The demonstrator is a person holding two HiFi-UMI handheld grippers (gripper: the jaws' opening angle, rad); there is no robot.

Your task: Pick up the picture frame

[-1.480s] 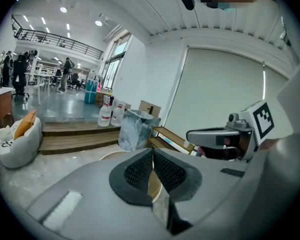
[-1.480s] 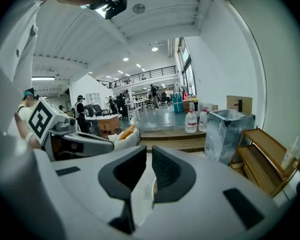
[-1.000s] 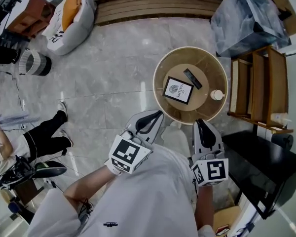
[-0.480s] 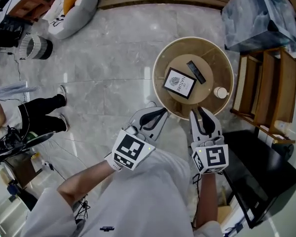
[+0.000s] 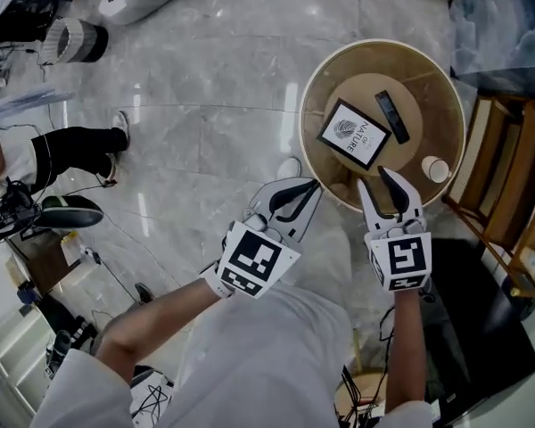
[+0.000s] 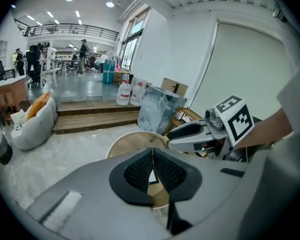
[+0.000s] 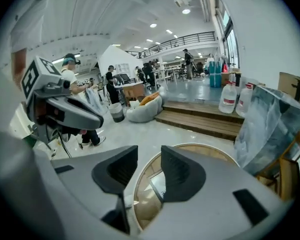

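the picture frame (image 5: 354, 134) lies flat on the raised middle of the round table (image 5: 357, 68), dark border around a pale print, and neither gripper touches it. a dark slim block (image 5: 392, 117) lies just beside its far right edge; you can't tell what that block is. a pale cup (image 5: 435, 168) stands near the table's right rim.

your left gripper (image 5: 308, 191) hangs over the floor just short of the table's near edge. in the left gripper view its ribbed pads (image 6: 140, 171) are pressed together with nothing between them. they hide nearly all of the table, and only a white sliver of the frame (image 6: 152, 176) shows below where they meet.

your right gripper (image 5: 374, 178) reaches over the table's near rim, close to the frame's near corner but apart from it. its jaws have just been opening and its fingers (image 7: 177, 171) stand spread, holding nothing. through the gap you see part of the frame (image 7: 158, 187) on the table beyond, with its near and left sides hidden by the jaws.

at the right of the head view a wooden shelf (image 5: 499, 172) is cut off by the edge, and its contents are hard to make out.
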